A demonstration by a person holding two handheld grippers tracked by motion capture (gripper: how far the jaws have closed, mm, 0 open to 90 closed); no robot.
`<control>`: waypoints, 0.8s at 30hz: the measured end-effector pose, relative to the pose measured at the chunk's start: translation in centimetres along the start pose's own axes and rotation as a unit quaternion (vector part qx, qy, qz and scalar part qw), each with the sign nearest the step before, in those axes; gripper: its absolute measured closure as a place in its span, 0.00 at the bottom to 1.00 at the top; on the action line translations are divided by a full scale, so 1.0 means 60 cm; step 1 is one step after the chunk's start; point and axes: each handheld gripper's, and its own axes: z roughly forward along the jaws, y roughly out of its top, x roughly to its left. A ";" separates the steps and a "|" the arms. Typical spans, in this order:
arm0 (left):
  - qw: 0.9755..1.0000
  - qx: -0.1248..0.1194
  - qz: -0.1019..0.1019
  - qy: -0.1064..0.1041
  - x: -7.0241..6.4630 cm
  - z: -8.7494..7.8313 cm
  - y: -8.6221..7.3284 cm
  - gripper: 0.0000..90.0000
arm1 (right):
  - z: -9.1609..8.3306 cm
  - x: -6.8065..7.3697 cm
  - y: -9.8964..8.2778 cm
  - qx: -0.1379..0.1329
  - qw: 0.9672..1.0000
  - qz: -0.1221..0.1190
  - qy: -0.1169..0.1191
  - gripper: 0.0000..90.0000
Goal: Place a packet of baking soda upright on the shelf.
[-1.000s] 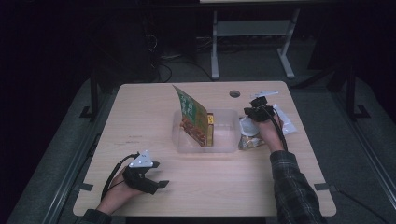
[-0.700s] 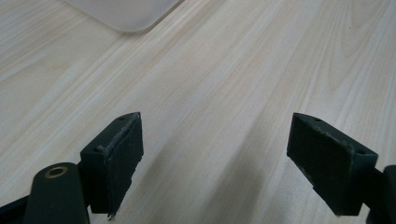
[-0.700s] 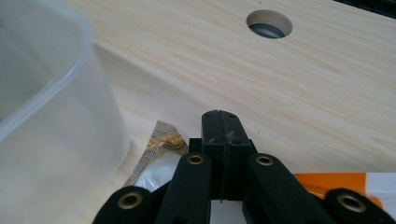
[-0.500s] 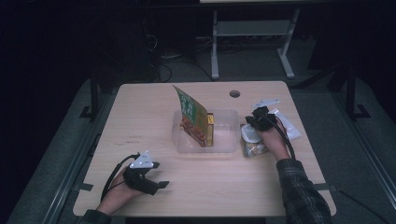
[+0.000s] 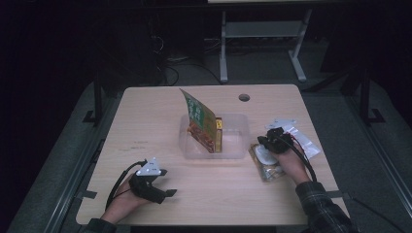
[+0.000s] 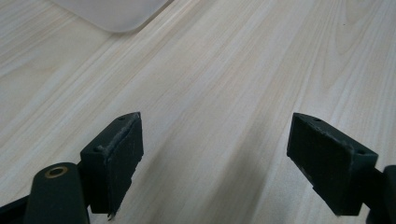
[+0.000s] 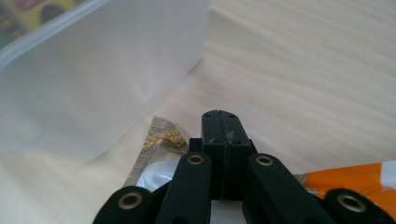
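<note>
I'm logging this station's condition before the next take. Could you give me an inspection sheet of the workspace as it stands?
Surface: light wooden table, round hole near far edge.
Job's things: clear plastic bin mid-table holding a tilted green food box; snack packet beside the bin.
Clutter: white-and-orange wrapper at right.
Grippers: left hand-held gripper open, resting near the front edge; right hand-held gripper shut, above the snack packet.
Cables: black cable trails from the left one.
Surroundings: dark floor, metal stand behind.

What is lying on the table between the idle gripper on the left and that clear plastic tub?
Nothing: in the high view, bare wooden table separates the left gripper from the clear tub.
</note>
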 end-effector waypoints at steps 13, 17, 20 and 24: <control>1.000 0.004 0.006 -0.002 0.000 0.001 0.001 0.20 | -0.088 0.025 -0.040 -0.024 0.999 0.006 0.023 1.00; 1.000 0.006 0.004 -0.005 -0.001 0.003 0.001 0.20 | -0.109 0.025 -0.063 -0.015 0.999 -0.009 0.034 1.00; 1.000 0.005 0.003 -0.005 -0.003 0.003 0.002 0.20 | -0.113 0.025 -0.078 0.004 0.999 -0.029 0.041 1.00; 1.000 0.007 0.007 -0.006 -0.002 0.005 0.002 0.20 | -0.116 0.027 -0.086 0.027 0.996 -0.056 0.057 1.00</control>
